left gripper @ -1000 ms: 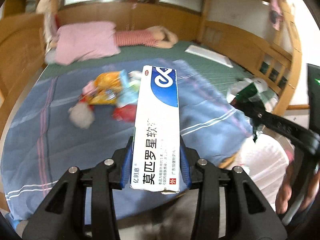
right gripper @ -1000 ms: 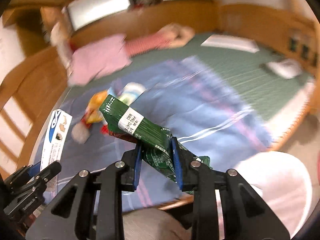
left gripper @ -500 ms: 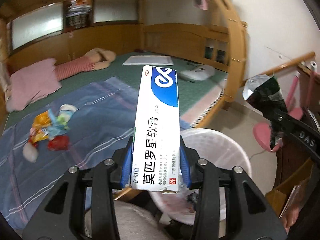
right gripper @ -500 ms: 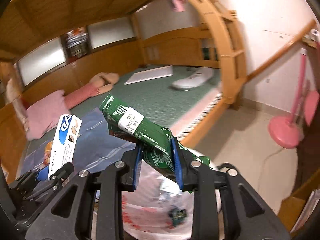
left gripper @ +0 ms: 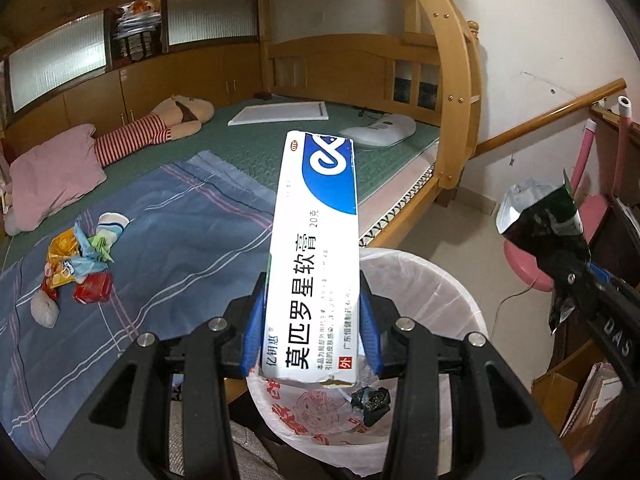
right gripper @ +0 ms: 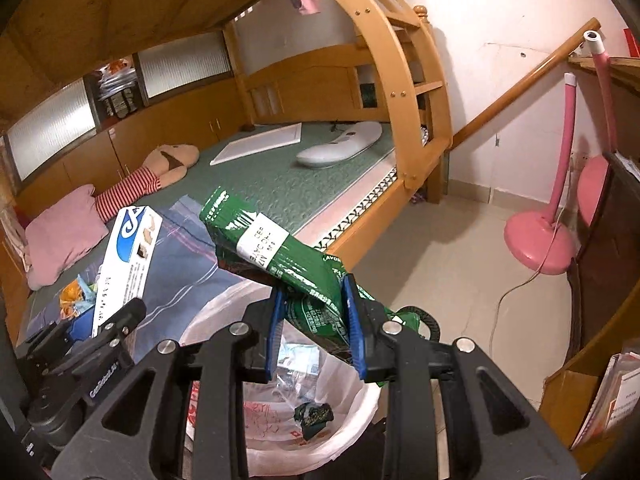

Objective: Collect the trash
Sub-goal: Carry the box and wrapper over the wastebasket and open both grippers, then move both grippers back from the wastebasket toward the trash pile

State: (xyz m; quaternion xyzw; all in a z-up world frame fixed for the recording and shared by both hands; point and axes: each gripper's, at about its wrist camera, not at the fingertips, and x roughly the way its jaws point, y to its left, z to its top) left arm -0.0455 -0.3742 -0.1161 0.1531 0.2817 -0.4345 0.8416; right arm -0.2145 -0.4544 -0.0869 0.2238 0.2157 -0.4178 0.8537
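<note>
A wooden bunk bed (left gripper: 452, 92) fills the room, its green mattress partly covered by a blue striped sheet (left gripper: 160, 248), with pale floor tiles beside it. The white and blue ointment box (left gripper: 316, 256) runs lengthwise straight away from the left wrist camera, its far end raised toward the mattress and its near end hanging over the white-lined waste bin (left gripper: 440, 292) below. The left gripper (left gripper: 312, 332) is clamped on the box's long sides, blue pads flat against the cardboard. To its right, the right gripper (right gripper: 312, 324) pinches a crumpled green wrapper (right gripper: 280, 252) near its lower end; the wrapper's long axis slants up and to the left in the right wrist view, and it also sits above the bin. A small dark scrap (right gripper: 314, 416) lies inside the bin liner. Farther off, a heap of colourful wrappers (left gripper: 78, 264) rests on the sheet, well apart from both grippers. A pink pillow (left gripper: 52, 176) and a striped doll (left gripper: 160, 132) lie near the bed's far end.
</note>
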